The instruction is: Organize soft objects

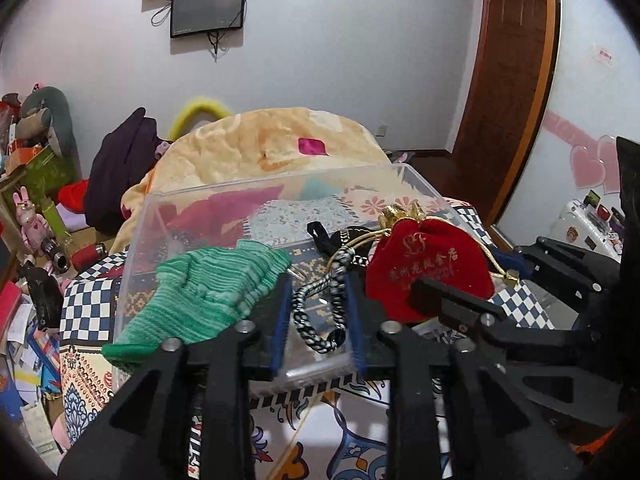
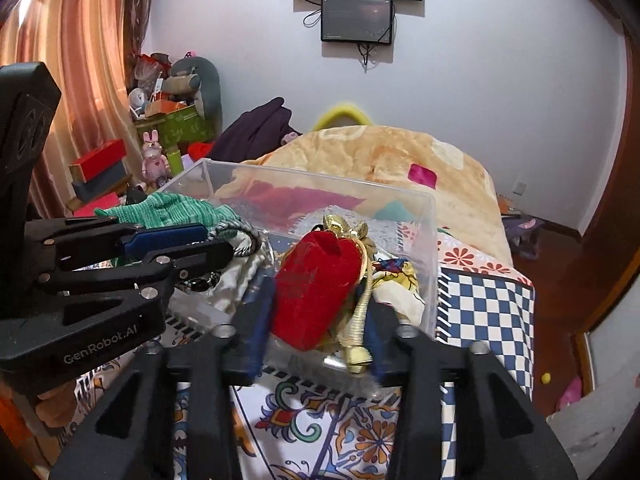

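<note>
A clear plastic box (image 1: 224, 196) stands on the patterned bed cover; it also shows in the right wrist view (image 2: 320, 184). A green knit glove (image 1: 208, 296) drapes over its left wall and shows in the right wrist view (image 2: 168, 208) too. A black-and-white braided cord (image 1: 320, 308) lies inside, between the jaws of my left gripper (image 1: 320, 312), which is open. My right gripper (image 2: 316, 312) is open around a red velvet drawstring pouch (image 2: 316, 284) with gold cords, inside the box. The pouch also shows in the left wrist view (image 1: 432, 268).
A folded peach blanket (image 1: 272, 148) lies behind the box. A dark purple garment (image 1: 120, 168) and piled toys and boxes (image 2: 168, 120) sit at the left. A wooden door (image 1: 508, 80) is on the right. Cream cloth (image 2: 400, 280) lies inside the box.
</note>
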